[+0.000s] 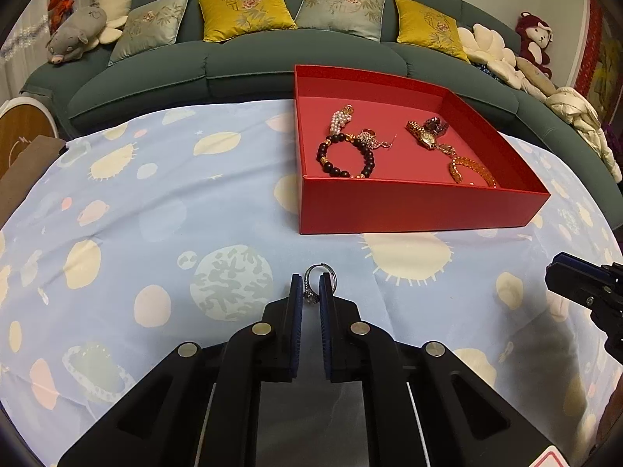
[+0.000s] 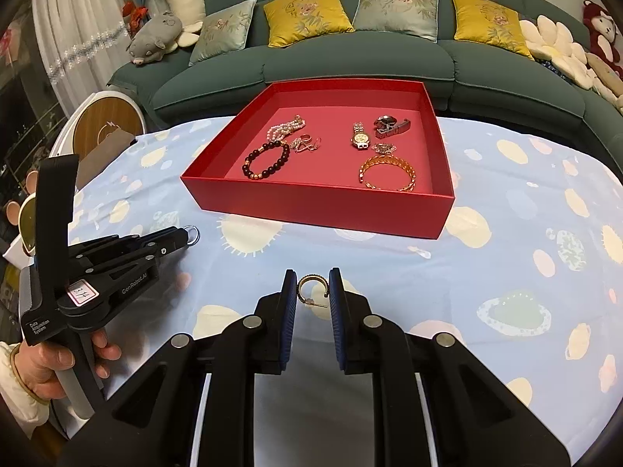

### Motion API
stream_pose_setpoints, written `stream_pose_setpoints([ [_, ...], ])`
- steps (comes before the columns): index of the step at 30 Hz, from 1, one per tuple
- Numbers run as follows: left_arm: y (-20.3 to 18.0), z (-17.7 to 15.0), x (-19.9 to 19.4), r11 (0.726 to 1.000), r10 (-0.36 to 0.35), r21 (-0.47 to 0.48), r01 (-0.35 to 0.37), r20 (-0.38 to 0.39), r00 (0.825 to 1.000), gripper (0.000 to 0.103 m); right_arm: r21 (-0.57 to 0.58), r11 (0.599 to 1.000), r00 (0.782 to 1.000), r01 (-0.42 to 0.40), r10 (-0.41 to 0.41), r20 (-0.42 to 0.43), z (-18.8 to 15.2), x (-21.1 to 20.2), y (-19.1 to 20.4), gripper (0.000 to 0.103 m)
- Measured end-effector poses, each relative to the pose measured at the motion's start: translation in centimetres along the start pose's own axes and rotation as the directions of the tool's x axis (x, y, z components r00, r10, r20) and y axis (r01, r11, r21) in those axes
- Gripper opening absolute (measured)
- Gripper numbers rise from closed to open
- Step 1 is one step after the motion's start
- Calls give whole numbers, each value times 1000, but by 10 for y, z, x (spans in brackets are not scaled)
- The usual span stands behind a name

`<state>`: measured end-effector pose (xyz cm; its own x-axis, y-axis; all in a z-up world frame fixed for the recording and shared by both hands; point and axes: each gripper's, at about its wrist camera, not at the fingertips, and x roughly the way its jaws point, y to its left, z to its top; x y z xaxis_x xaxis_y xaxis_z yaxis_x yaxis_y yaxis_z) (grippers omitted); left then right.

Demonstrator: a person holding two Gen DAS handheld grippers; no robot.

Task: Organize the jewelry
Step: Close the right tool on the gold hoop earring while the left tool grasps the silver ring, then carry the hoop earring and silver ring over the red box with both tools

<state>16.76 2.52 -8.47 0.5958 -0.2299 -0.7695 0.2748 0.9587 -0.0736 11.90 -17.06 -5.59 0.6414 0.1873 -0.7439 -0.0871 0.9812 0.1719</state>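
Red cardboard, the open box [image 2: 319, 202] sits at twelve o'clock of both grippers on the planet-print cloth [image 2: 486, 272], and most of the jewelry already lies inside it: a dark bead bracelet [image 2: 266, 159], a pearl strand [image 2: 286, 127], a gold watch [image 2: 360, 136], an amber bangle [image 2: 387, 173] and a few smaller pieces. I judge the task mostly done, with two items left outside the box.

The left gripper [image 1: 310, 292] has its jaws narrowed onto a silver ring [image 1: 317, 284] with a stone, its loop standing up past the fingertips. The right gripper [image 2: 312, 290] brackets a gold hoop earring [image 2: 311, 286] between jaws set somewhat wider; whether the pads actually pinch it is hard to say, since a small gap seems to show on each side.

The right wrist view alone shows the person's left hand [image 2: 54, 362] on the handle at eight o'clock and the ring seen side-on at the left tool's tip. The left wrist view alone shows the ring's stone, with the right tool only an edge at three o'clock.
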Motion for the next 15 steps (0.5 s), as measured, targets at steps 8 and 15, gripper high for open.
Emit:
stream_pose_setpoints([
  [8,-2,6,-28,998,-63,-15,64,48,997,6,13,1000,1000,-12,12,21,4,-8,-4,16],
  [15,-11,31,-69,995,-99,1,100,128,987,6,29,999,994,-46,43,98,25,-38,-7,16],
])
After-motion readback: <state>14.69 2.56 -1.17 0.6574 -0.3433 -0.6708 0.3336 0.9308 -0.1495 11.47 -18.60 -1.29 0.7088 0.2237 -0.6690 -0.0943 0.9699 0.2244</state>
